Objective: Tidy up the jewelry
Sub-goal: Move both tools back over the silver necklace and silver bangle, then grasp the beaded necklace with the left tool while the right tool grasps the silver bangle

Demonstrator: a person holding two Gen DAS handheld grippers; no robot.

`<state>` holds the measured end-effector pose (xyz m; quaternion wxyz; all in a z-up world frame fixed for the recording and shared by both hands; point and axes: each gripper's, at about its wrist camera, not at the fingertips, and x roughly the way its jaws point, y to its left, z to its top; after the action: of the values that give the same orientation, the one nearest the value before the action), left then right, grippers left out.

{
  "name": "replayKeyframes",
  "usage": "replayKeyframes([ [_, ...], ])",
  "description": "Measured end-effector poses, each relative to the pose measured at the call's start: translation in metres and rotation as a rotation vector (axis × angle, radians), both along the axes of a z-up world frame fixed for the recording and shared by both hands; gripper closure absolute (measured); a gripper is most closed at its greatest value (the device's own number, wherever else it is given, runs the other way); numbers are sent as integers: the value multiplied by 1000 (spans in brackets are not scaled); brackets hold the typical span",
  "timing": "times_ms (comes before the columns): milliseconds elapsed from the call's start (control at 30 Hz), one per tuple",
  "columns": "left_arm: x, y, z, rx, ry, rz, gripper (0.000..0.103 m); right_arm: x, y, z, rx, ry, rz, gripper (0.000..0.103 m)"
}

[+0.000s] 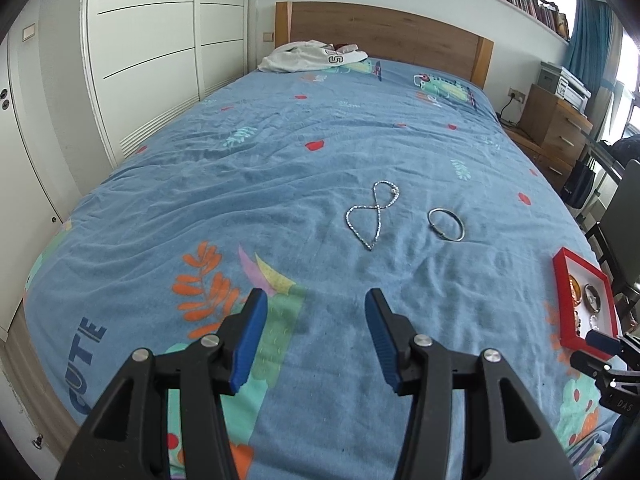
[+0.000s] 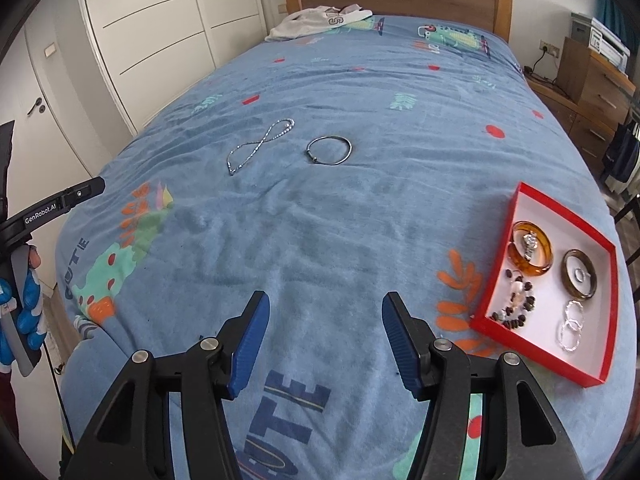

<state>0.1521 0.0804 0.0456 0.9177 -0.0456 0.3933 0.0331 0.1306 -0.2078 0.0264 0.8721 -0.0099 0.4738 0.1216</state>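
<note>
A silver chain necklace lies in a figure-eight on the blue bedspread; it also shows in the right wrist view. A silver bangle lies just right of it, also in the right wrist view. A red tray at the bed's right edge holds an amber bangle, a brown bangle, a dark bead bracelet and a silver link bracelet. My left gripper is open and empty, short of the necklace. My right gripper is open and empty, left of the tray.
The tray shows at the right in the left wrist view. White clothing lies by the wooden headboard. White wardrobe doors line the left side. A wooden drawer unit with a printer stands right of the bed.
</note>
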Motion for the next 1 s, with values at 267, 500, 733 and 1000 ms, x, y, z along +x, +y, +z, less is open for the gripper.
replayKeyframes([
  [267,48,-2,-19,-12,32,-1,54,46,4,-20,8,22,17,45],
  [500,101,-7,-44,-62,63,-37,54,105,12,-35,26,22,29,45],
  [733,165,-31,-65,-71,72,-158,54,165,19,-50,47,21,24,45],
  [1000,236,-46,-107,-70,134,-230,54,227,22,-70,44,23,5,45],
])
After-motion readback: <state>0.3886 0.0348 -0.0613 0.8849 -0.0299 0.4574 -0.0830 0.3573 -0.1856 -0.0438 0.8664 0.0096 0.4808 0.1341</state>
